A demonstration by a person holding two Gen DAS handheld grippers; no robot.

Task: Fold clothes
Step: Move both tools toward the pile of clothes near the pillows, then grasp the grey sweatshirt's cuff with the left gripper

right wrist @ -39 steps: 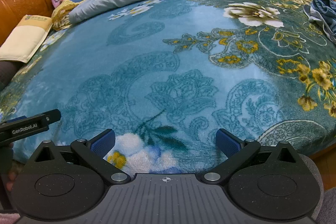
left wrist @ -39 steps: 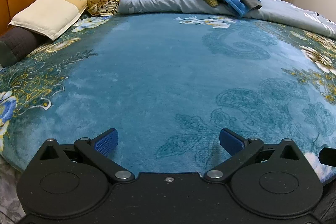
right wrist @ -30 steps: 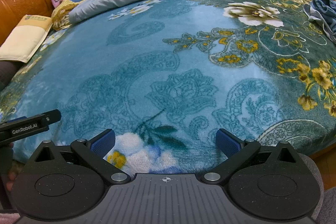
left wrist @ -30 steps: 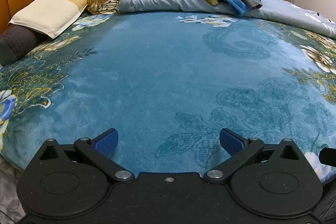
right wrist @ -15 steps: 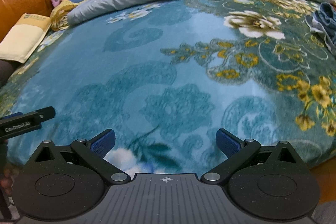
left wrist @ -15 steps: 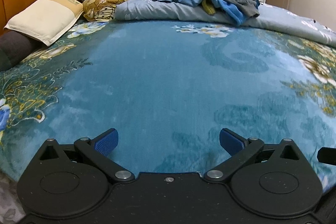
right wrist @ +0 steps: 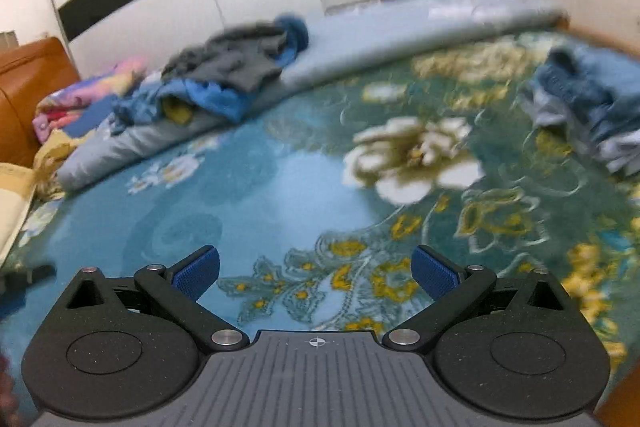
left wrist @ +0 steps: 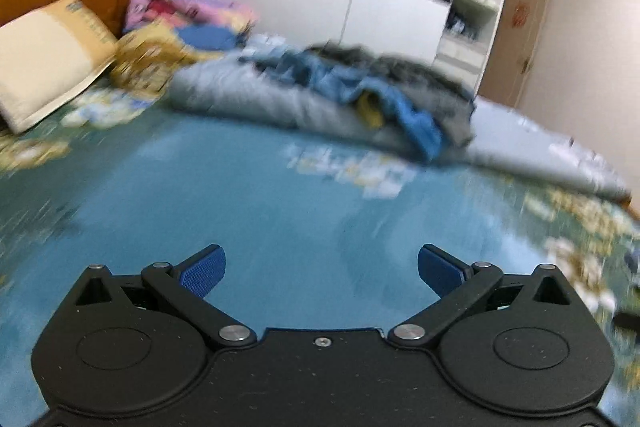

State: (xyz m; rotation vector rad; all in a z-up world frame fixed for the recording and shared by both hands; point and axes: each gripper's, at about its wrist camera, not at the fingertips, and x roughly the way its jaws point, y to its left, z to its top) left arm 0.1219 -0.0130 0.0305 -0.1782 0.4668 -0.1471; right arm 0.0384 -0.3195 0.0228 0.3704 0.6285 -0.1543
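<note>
Two tongs, left (left wrist: 320, 267) and right (right wrist: 316, 269), hover spread wide and empty above the plush teal floral blanket (right wrist: 256, 195). Crumpled grey and blue clothes (right wrist: 236, 71) lie heaped on a rolled grey quilt (left wrist: 248, 99).

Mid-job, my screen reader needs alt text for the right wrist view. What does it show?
The right gripper is open and empty, blue-padded fingers spread above a teal floral plush blanket. Beyond it, a heap of grey and blue unfolded clothes lies on a rolled grey quilt, and a smaller blue pile of clothes lies at right. The picture is motion-blurred.
</note>
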